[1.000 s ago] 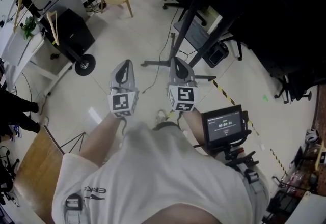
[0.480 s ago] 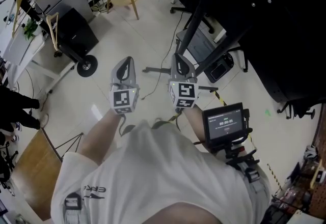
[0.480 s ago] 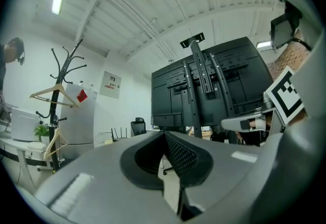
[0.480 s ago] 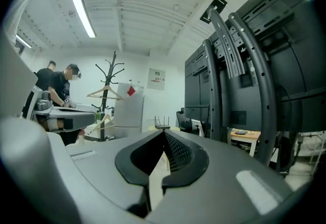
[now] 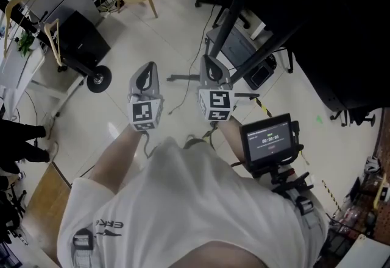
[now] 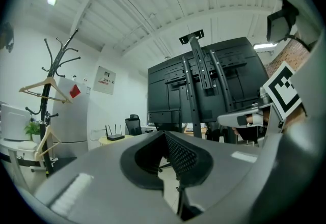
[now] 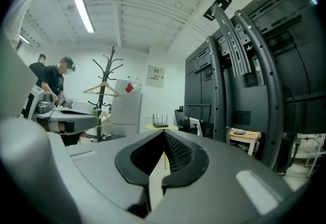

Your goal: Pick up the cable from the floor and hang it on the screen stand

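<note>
Holds left gripper and right gripper level and side by side, both pressed closed on nothing. Finds thin cable lying on the floor below, between the two, stretched away toward the screen stand; looks about equally reachable from either.

The person wears a white short-sleeved T-shirt with small dark print. The smooth grey left gripper and grey right gripper each carry a cube with black-and-white squares.
</note>
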### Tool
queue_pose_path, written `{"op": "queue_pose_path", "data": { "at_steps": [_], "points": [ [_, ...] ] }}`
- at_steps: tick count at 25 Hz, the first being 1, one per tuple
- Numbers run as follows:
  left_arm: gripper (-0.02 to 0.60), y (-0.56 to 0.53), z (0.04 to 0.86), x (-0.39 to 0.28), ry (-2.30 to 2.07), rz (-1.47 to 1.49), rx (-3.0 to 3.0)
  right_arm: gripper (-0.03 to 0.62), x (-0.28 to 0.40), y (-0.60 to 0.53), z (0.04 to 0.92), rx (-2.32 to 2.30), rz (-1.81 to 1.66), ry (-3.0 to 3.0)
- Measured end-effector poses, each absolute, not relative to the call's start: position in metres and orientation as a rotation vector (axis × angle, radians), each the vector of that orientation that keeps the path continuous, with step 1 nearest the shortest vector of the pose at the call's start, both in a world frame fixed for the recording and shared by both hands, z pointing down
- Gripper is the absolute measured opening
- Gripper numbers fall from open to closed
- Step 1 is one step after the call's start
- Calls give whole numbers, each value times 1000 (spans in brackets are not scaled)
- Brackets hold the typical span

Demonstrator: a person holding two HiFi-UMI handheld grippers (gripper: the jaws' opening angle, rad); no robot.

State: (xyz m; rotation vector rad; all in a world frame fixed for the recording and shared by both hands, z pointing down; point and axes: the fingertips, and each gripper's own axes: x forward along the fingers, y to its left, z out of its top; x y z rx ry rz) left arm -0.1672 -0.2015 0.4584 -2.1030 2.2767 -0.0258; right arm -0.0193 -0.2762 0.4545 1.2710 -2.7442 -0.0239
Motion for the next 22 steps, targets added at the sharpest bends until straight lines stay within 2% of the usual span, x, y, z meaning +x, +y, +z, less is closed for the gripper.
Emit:
{"op": "queue_pose_path", "data": {
  "at_steps": [8, 22],
  "points": [
    [3, -213, 505, -171, 2290, -150, -2179, 14, -28, -284, 498, 1187, -12, -2666],
    [3, -214, 743, -181, 2436, -541, -2315, 14, -40, -284, 716, 1031, 205, -2475]
  ]
}}
